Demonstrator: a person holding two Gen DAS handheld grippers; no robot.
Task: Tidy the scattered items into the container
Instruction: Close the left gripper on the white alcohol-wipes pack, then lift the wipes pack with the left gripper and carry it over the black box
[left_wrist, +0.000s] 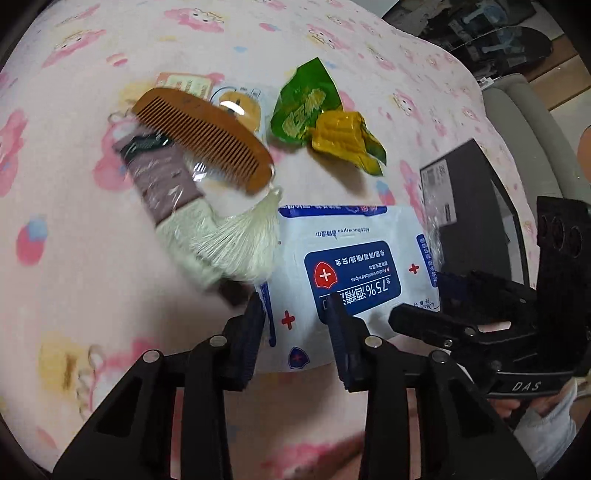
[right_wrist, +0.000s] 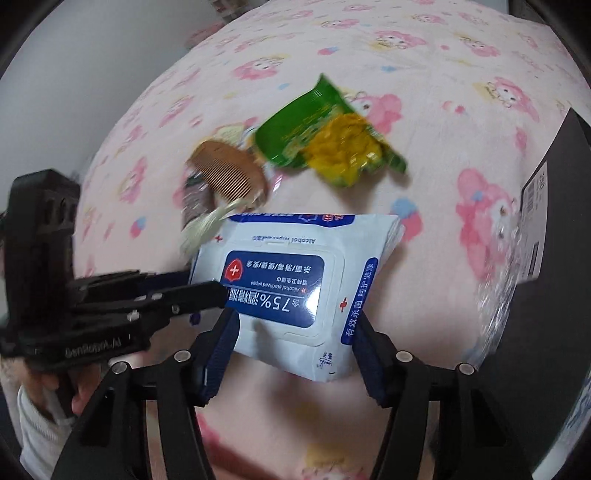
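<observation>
A white and blue pack of alcohol wipes (left_wrist: 354, 258) lies on the pink bedsheet (left_wrist: 92, 295). My right gripper (right_wrist: 295, 325) is open, its fingers on either side of the pack (right_wrist: 295, 284). My left gripper (left_wrist: 295, 310) is open over the pack's near left corner. A brown wooden comb (left_wrist: 207, 138) with a cream tassel (left_wrist: 240, 243) lies on a wrapped purple packet (left_wrist: 162, 177). A green and yellow snack wrapper (left_wrist: 325, 118) lies behind. The black box (left_wrist: 476, 192) stands at the right.
A small cartoon bear card (left_wrist: 240, 103) lies behind the comb. A grey chair (left_wrist: 524, 122) and dark clutter stand beyond the bed's right edge. The black box also fills the right edge of the right wrist view (right_wrist: 554, 258).
</observation>
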